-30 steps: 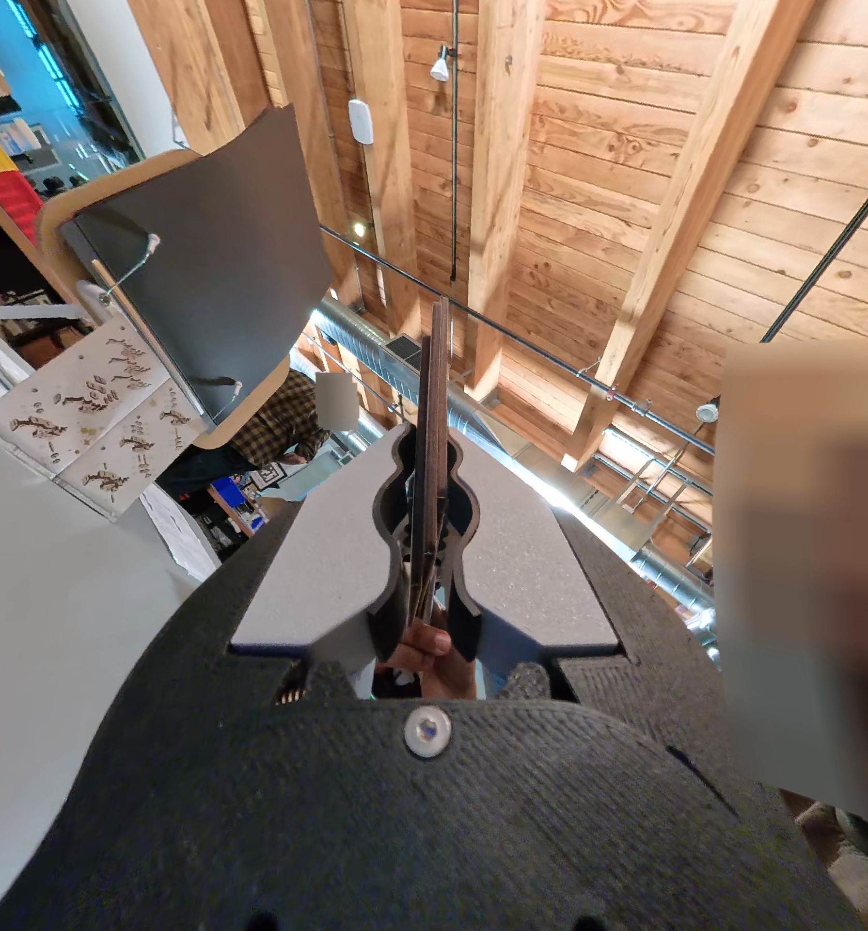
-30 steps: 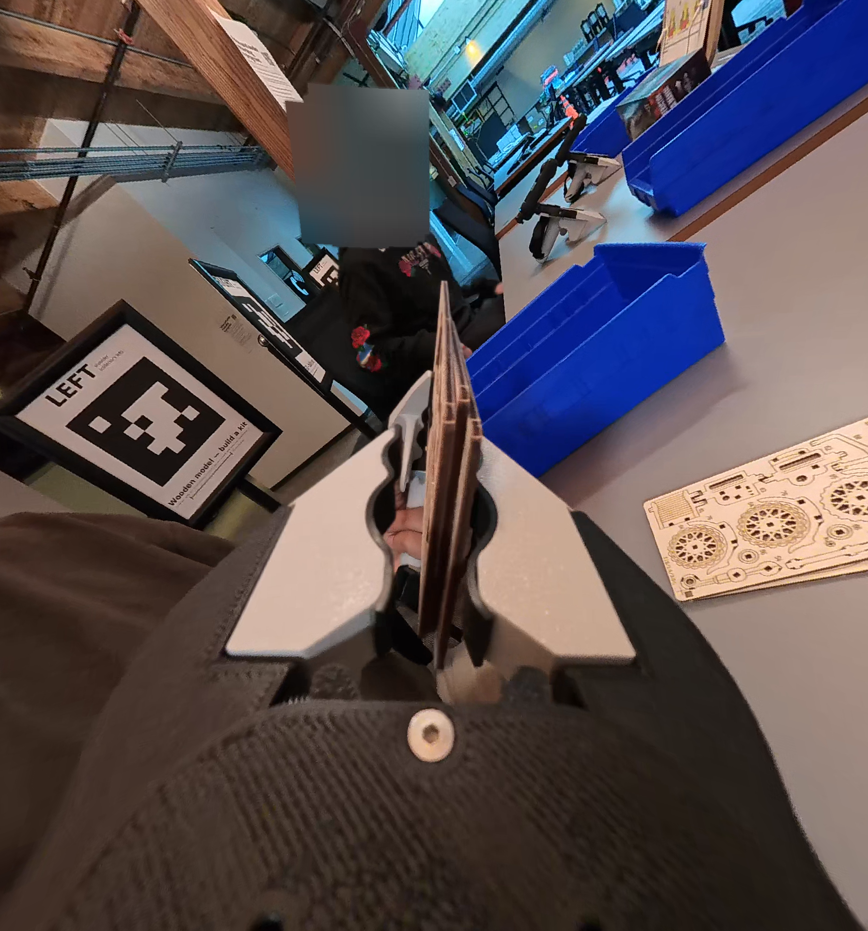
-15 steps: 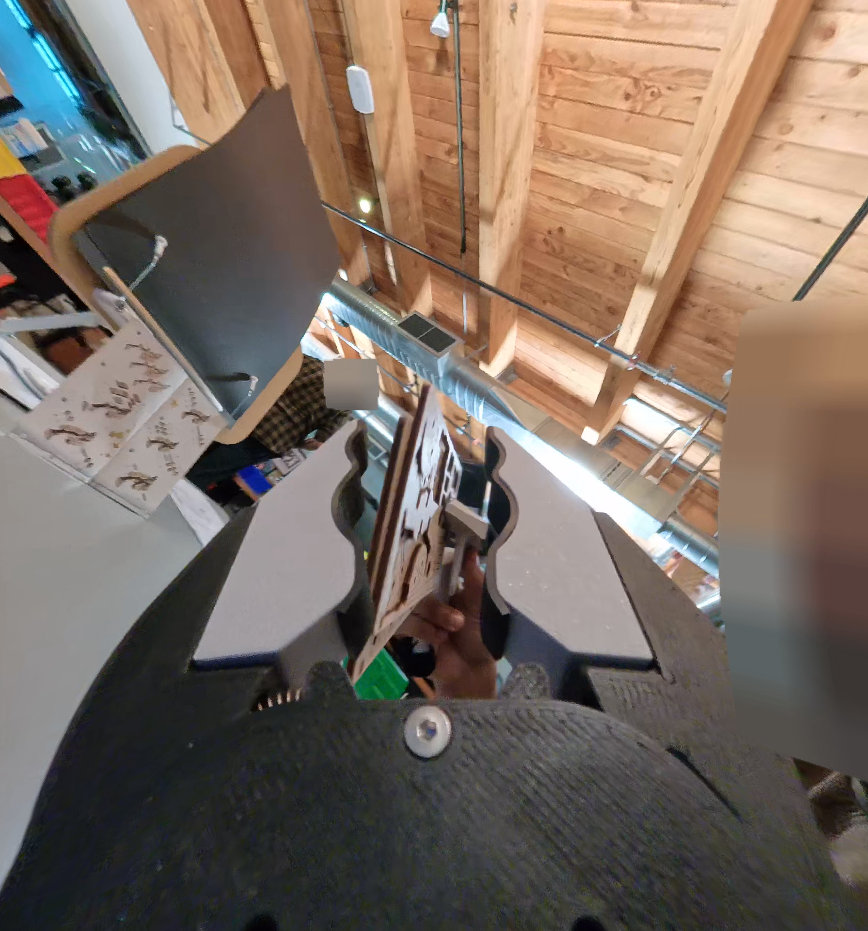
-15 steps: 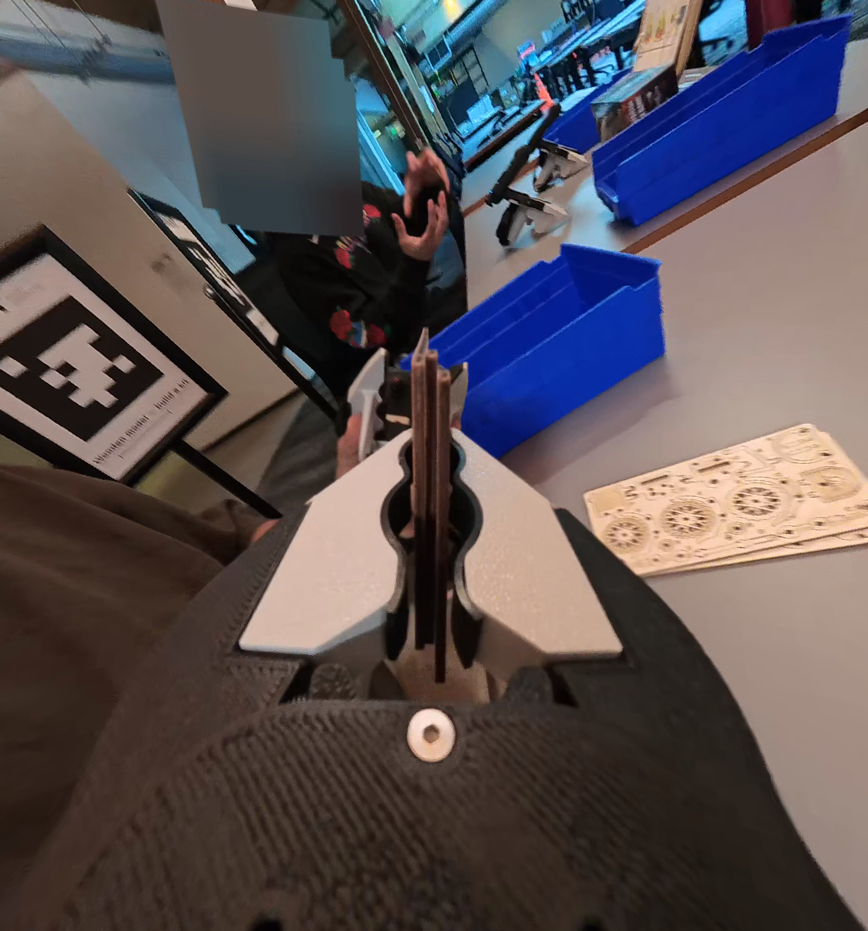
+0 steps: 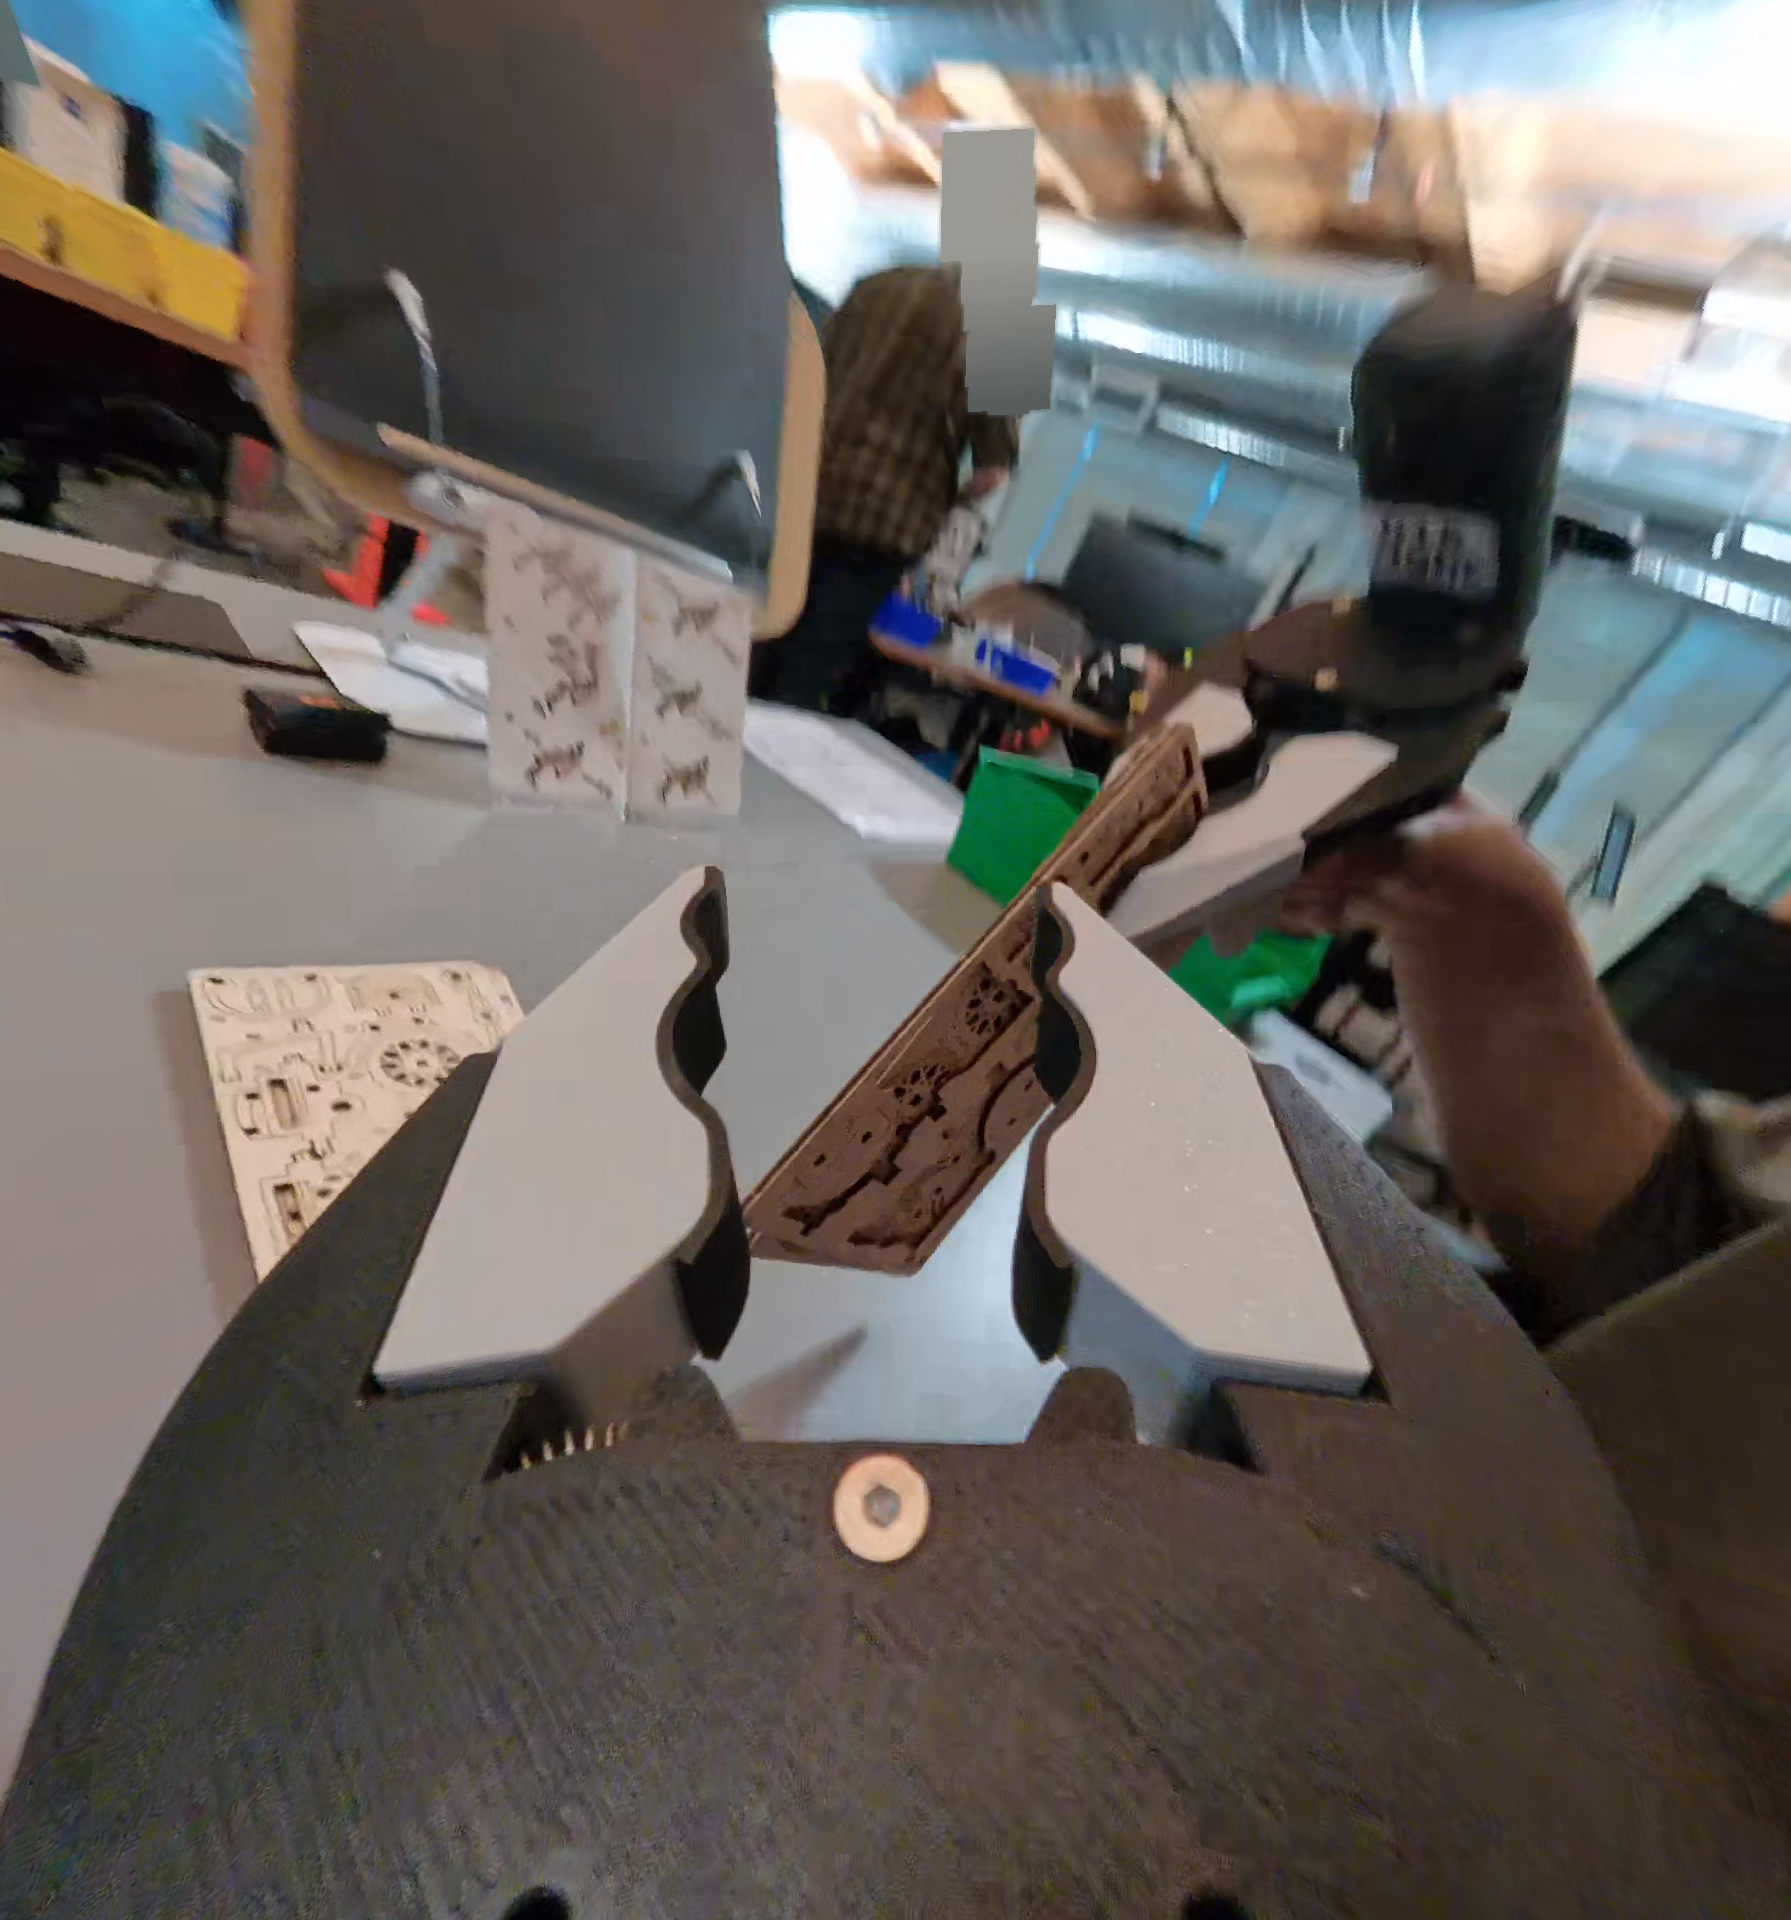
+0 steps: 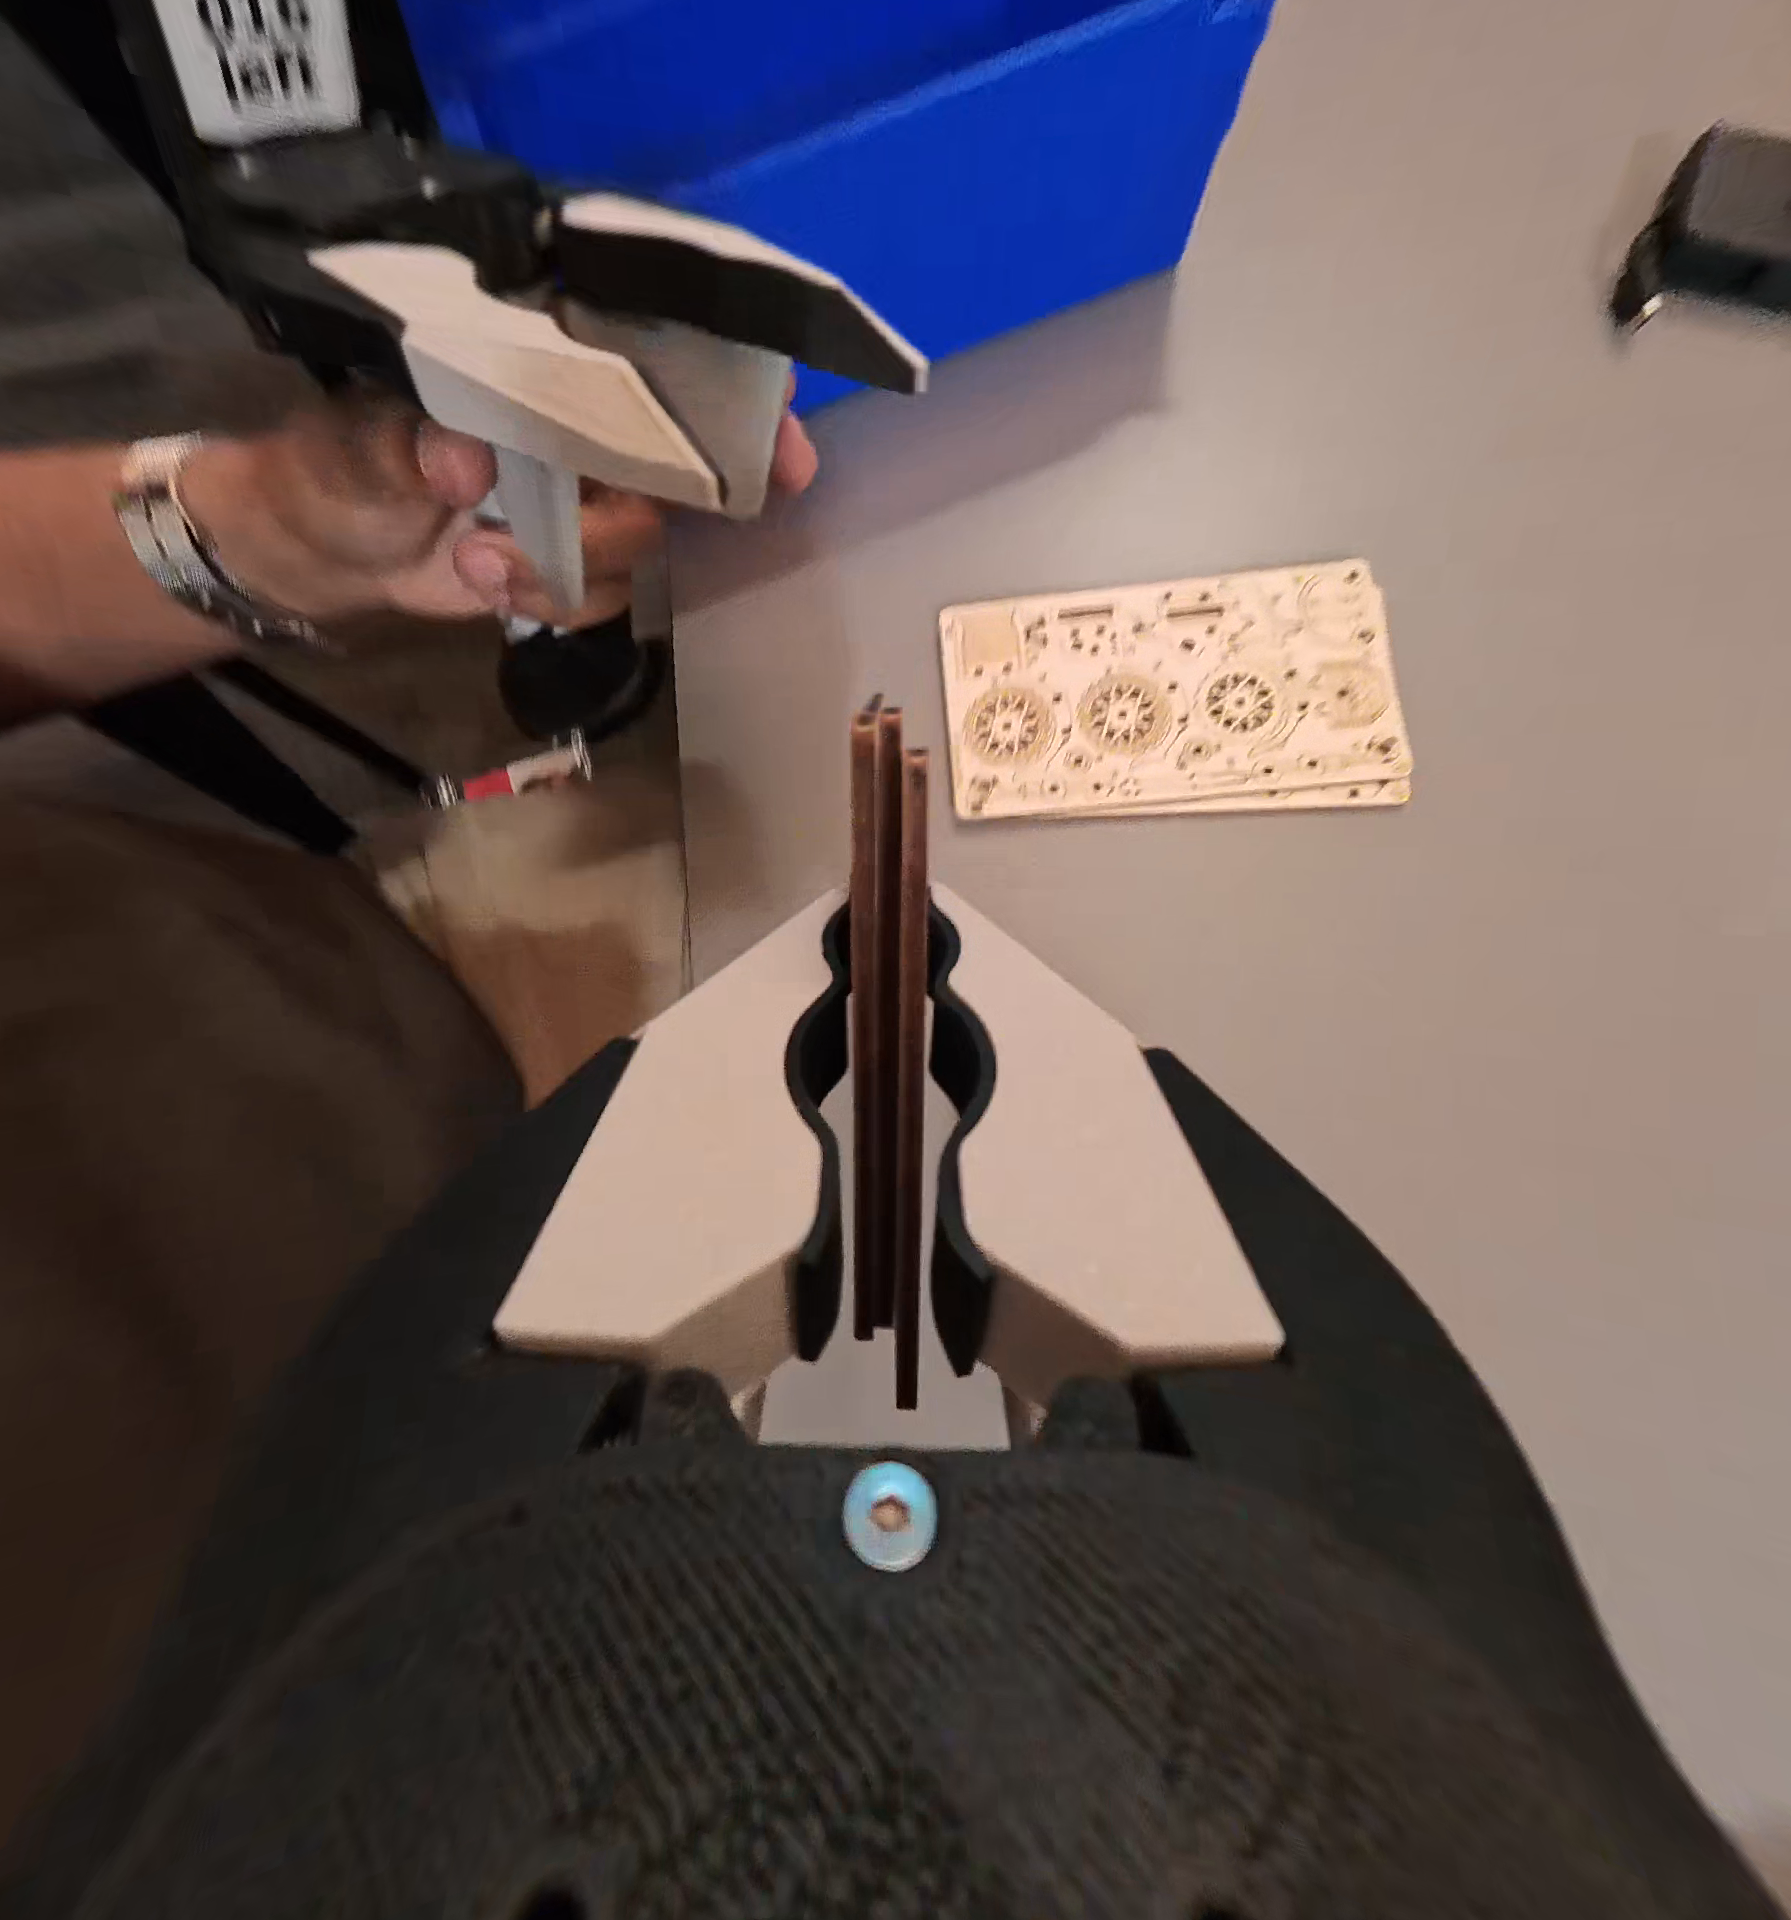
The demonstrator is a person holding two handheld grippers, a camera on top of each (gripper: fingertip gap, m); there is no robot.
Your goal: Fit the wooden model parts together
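Note:
My left gripper (image 5: 875, 894) is open, its jaws wide apart. A stack of dark brown laser-cut wooden sheets (image 5: 932, 1101) slants through the gap between them, unclamped. My right gripper (image 5: 1151, 831) holds the far end of that stack from the upper right. In the right wrist view my right gripper (image 6: 886, 899) is shut on the stack (image 6: 886, 1039), seen edge-on and upright. The left gripper (image 6: 826, 434) shows there at the upper left, open and empty, held by a hand. Light wooden part sheets (image 6: 1171, 691) lie flat on the grey table (image 6: 1390, 1039), and also show in the left wrist view (image 5: 330, 1060).
A blue bin (image 6: 922, 135) stands at the table's far side, with a black device (image 6: 1753, 239) to its right. The table edge (image 6: 678, 831) runs left of the stack. A picture stand (image 5: 610, 686), a green object (image 5: 1016, 831) and a person in plaid (image 5: 901, 416) are beyond. There is about 9 cm between the tips of the two grippers.
My left gripper has opened and let go of the dark sheets. My right gripper keeps hold of them. Both views have swung down from the ceiling and room toward the table.

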